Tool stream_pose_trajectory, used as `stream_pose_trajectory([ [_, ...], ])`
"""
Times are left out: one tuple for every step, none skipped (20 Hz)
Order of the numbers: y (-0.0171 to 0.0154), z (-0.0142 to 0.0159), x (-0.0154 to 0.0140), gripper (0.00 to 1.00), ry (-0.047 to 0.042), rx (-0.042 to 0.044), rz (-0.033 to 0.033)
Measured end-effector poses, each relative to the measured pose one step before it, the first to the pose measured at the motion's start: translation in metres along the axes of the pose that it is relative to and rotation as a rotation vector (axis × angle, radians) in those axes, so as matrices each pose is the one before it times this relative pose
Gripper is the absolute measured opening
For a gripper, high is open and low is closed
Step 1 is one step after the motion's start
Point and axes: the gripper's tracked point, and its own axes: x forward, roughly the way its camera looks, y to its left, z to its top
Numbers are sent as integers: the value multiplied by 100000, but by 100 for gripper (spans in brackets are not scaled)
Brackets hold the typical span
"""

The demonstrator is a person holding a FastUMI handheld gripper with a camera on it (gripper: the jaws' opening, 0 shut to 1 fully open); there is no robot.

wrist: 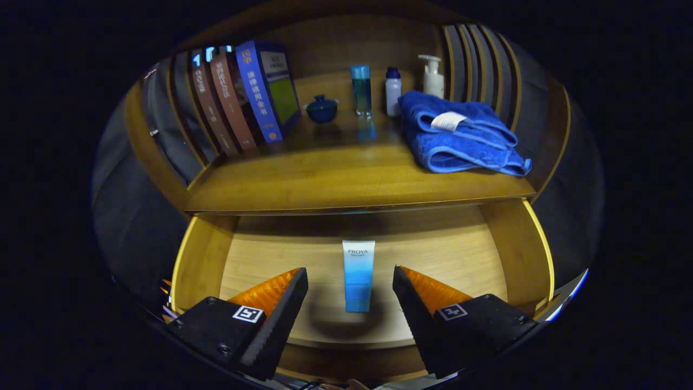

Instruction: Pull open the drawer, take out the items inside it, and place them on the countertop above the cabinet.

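I see the drawer (520, 249) pulled open below the countertop (346, 184), its wooden floor lit and in plain sight. A tube (358, 276) lies flat on that floor, cap end toward me, white at the far end and fading to blue. My gripper (350, 281) hangs over the drawer with its fingers spread wide; the tube sits between them, touching neither. A soft shadow falls on the drawer floor around the tube's near end.

On the countertop I see a folded blue towel (460, 135) at the right with a white tag on top. Behind it stand a pump bottle (432, 76), a small white bottle (393, 91) with a dark cap, and a tall blue bottle (361, 89). Left of those sits a small dark lidded cup (321, 108), then a row of books (243, 97) leaning to the left
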Motion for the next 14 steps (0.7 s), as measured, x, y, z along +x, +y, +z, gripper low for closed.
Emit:
stream_pose_trajectory([
  [-67, -119, 831, 100, 2650, 39, -647],
  [-36, -297, 836, 100, 3134, -294, -727],
  [-196, -453, 731, 100, 4007, -394, -1319],
  [-86, -358, 570, 100, 3704, 37, -635],
  [4, -276, 603, 100, 3237, 393, -68],
  [-207, -321, 482, 100, 3459, 224, -961],
  [-356, -269, 426, 100, 3415, 292, -1374],
  [23, -170, 434, 100, 2903, 171, -862],
  [-116, -206, 345, 100, 2985, -358, -985],
  [20, -158, 350, 100, 2087, -374, -518],
  [-50, -11, 249, 100, 1316, -649, -484],
  [220, 77, 202, 100, 1123, -792, -353],
  [165, 28, 291, 94, 851, -356, 105],
  [-49, 98, -46, 88, 753, -28, -42],
])
